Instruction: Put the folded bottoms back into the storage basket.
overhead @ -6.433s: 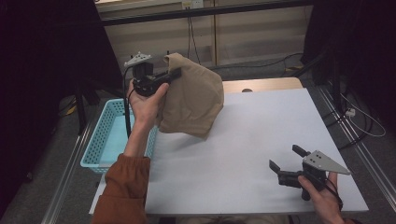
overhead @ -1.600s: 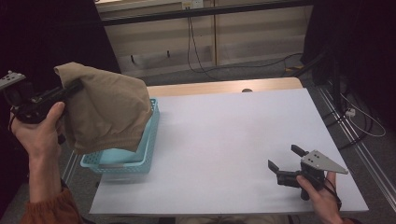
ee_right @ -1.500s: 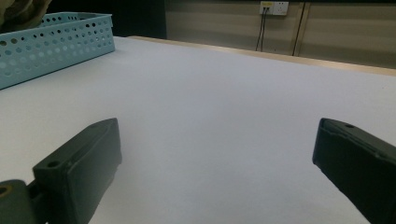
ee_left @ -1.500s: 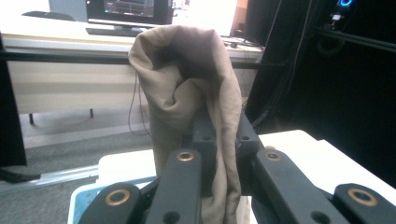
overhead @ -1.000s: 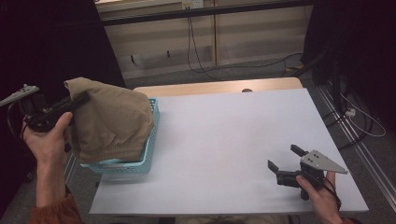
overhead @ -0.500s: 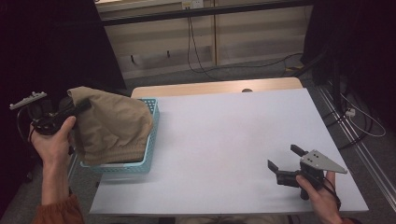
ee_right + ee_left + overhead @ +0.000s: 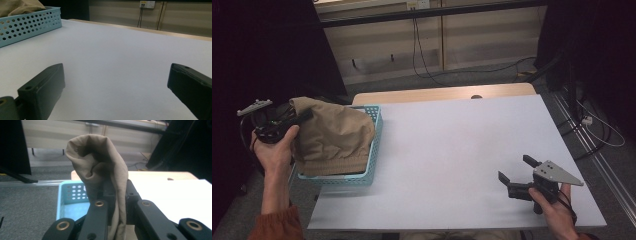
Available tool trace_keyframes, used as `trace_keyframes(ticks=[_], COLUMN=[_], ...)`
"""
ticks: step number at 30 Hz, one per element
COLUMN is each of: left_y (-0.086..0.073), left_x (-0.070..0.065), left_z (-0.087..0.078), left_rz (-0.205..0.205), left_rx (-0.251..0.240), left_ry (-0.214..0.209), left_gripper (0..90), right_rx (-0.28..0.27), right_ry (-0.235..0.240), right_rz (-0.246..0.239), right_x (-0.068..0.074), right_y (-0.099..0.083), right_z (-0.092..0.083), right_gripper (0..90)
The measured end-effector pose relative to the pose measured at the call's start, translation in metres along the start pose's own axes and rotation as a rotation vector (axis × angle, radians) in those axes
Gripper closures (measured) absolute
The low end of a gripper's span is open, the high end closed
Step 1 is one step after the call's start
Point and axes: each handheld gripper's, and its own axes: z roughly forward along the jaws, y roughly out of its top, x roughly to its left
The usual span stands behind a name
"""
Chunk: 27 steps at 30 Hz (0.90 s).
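1. High view: the left tongs (image 7: 301, 116), clenched on the tan cloth (image 7: 334, 137), hold it from the left over the blue basket (image 7: 373, 150), its bulk already sagging inside; the right tongs (image 7: 516, 174) rest far across the bench (image 7: 452, 150).
2. Left gripper view: the cloth is bunched between the jaws, with the basket's floor below.
3. Right gripper view: the jaws stand released, nothing between them.

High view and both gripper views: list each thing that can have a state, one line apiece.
Tan cloth garment: bunched, pinched at one edge, bulk resting in the basket.
Light blue perforated plastic basket: upright at the table's left edge, holding the garment.
Left tongs: shut on the garment.
Right tongs: open, nothing between the jaws, low over the white table.
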Motion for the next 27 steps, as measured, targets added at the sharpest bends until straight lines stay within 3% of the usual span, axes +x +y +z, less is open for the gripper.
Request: trace_keyframes(ticks=[6,12,20,27], left_y=[-0.003,-0.007,-0.019,-0.021], left_x=[-0.001,0.005,0.015,0.014], left_z=[0.014,0.023,0.044,0.053], left_rz=[0.047,0.037,0.008,0.021], left_rx=[0.007,0.02,0.083,0.107], left_ry=[-0.026,-0.042,-0.002,-0.018], left_gripper=[84.3,84.3,84.3,84.3], right_rx=[-0.002,0.0,0.002,0.001], right_ry=[-0.001,0.001,0.001,-0.001], right_rz=[0.004,0.0,0.002,0.001], right_x=[0.0,0.0,0.0,0.0], right_y=[0.0,0.0,0.0,0.0], right_z=[0.0,0.0,0.0,0.0], right_gripper=[1.4,1.3,1.3,1.3])
